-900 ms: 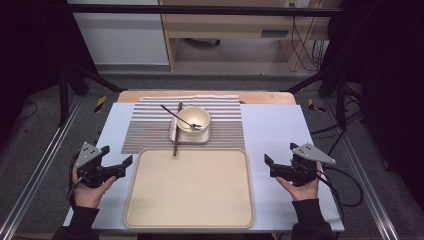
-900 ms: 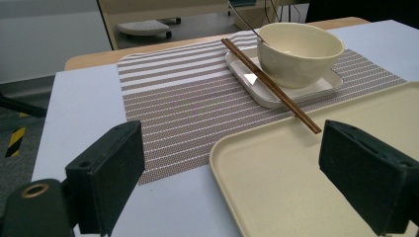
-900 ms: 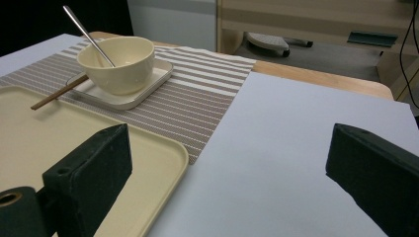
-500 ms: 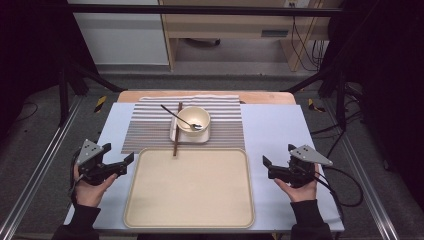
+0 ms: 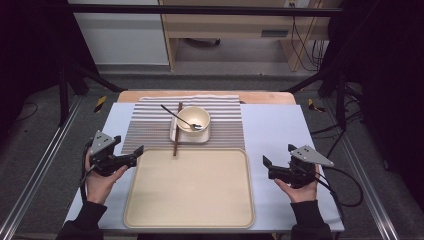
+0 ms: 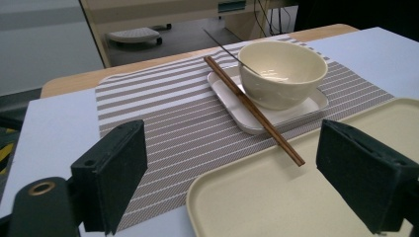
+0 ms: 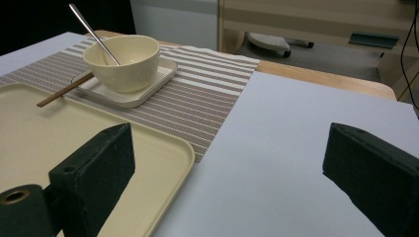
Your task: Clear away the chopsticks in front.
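A dim room with a pale cabinet and a wooden shelf unit lies beyond the table (image 5: 280, 130), whose top is covered by a light blue sheet with a strip of bare wood along the far edge. A striped placemat (image 5: 150, 127) lies at the middle of the far edge, and on it stands a small white square plate (image 5: 176, 136) carrying a cream bowl (image 5: 193, 119). A metal spoon (image 5: 175, 116) rests in the bowl, its handle leaning out toward the far left corner. One brown chopstick (image 5: 177, 129) lies along the plate's left rim, its near tip resting over the far rim of the large beige tray (image 5: 190, 220), which takes up the middle of the near edge and touches the placemat.

The left gripper (image 5: 131, 156) is held in a hand just beside the tray's left rim, toward the left edge of the table; its jaws are spread wide with nothing between them. The right gripper (image 5: 268, 167) is held near the right edge, just beside the tray's right rim, jaws likewise spread and empty. Both point inward across the tray, well apart from the bowl
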`<move>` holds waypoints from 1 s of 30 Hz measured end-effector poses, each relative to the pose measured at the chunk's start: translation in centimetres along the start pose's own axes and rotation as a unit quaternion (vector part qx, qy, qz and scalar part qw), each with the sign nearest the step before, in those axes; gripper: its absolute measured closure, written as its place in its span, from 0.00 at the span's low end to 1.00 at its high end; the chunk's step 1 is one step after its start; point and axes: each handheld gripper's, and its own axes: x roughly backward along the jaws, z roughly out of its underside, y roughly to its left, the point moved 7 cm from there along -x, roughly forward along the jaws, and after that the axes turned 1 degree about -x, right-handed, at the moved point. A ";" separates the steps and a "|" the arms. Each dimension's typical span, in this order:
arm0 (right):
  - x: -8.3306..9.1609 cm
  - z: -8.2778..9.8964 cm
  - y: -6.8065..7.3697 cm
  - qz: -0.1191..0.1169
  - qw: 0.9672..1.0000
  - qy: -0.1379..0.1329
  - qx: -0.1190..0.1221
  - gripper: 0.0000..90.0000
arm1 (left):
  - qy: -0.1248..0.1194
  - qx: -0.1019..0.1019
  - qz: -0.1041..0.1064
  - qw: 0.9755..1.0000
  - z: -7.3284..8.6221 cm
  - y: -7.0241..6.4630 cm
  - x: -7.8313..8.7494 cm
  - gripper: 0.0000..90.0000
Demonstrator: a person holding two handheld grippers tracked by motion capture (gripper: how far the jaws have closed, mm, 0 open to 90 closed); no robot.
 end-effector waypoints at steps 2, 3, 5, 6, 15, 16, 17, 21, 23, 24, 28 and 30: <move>0.0 0.0 0.0 0.001 1.000 0.000 0.001 0.07 | 0.001 -0.003 -0.001 1.000 -0.1 -0.1 -0.2 0.13; 0.1 0.0 0.0 0.000 1.000 0.001 -0.001 0.07 | -0.001 -0.005 -0.001 1.000 -0.5 -0.4 -0.7 0.13; 0.1 -0.1 0.0 0.001 1.000 0.001 0.000 0.07 | 0.000 -0.004 -0.001 1.000 -0.7 -0.5 -1.0 0.13; 0.1 -0.2 0.1 0.002 1.000 0.000 0.001 0.07 | 0.003 -0.006 -0.001 1.000 -0.8 -0.6 -1.2 0.13; 0.2 -0.3 0.3 0.002 1.000 -0.002 -0.001 0.07 | 0.016 -0.009 -0.002 1.000 -2.0 -1.3 -4.3 0.16; 0.2 -0.4 0.3 0.002 1.000 -0.002 -0.002 0.07 | 0.018 -0.011 -0.002 1.000 -2.1 -1.5 -4.7 0.17; 0.2 -0.4 0.2 0.002 1.000 -0.001 -0.001 0.07 | 0.020 -0.012 -0.002 1.000 -2.1 -1.6 -5.1 0.17; 0.3 -0.5 0.2 0.002 1.000 -0.003 -0.002 0.07 | 0.026 -0.013 -0.001 1.000 -2.2 -2.1 -6.4 0.19; 0.3 -0.4 0.2 0.002 1.000 -0.003 -0.003 0.08 | 0.032 -0.012 0.005 0.999 -2.1 -2.4 -7.1 0.20; 0.3 -0.4 0.2 0.002 1.000 -0.003 -0.003 0.08 | 0.033 -0.012 0.005 0.999 -2.0 -2.5 -7.5 0.20; 0.3 -0.5 0.2 0.003 1.000 -0.003 -0.004 0.08 | 0.045 -0.016 0.007 0.999 -1.7 -2.8 -9.3 0.23; 0.3 -0.5 0.2 0.003 1.000 -0.004 -0.004 0.08 | 0.048 -0.016 0.006 0.999 -1.7 -2.8 -9.7 0.26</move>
